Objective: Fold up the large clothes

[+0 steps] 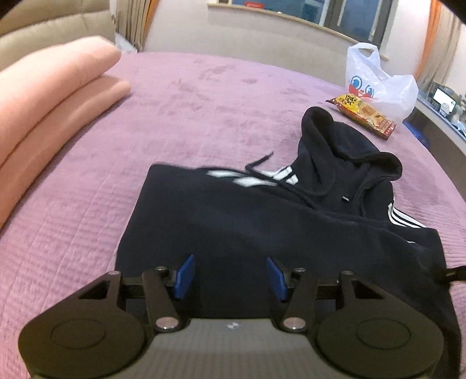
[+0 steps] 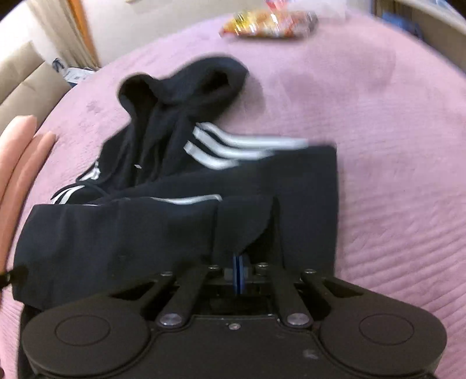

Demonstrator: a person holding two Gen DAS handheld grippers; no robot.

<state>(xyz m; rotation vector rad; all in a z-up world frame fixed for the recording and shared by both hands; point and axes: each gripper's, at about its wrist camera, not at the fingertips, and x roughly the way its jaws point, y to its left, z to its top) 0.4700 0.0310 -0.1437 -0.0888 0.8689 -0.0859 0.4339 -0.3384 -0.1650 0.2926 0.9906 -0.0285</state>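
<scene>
A black hoodie (image 1: 247, 221) with white stripes lies partly folded on the purple bed cover (image 1: 189, 102); its hood points to the far side. My left gripper (image 1: 230, 277) is open, its blue pads just above the hoodie's near edge, holding nothing. In the right wrist view the hoodie (image 2: 145, 227) fills the middle, and my right gripper (image 2: 238, 271) is shut on a fold of its black fabric, which drapes over the pads.
A folded pink blanket (image 1: 49, 96) lies at the left of the bed. A snack packet (image 1: 364, 115) and a white plastic bag (image 1: 378, 78) sit at the far right. A beige sofa (image 1: 43, 26) stands beyond the bed.
</scene>
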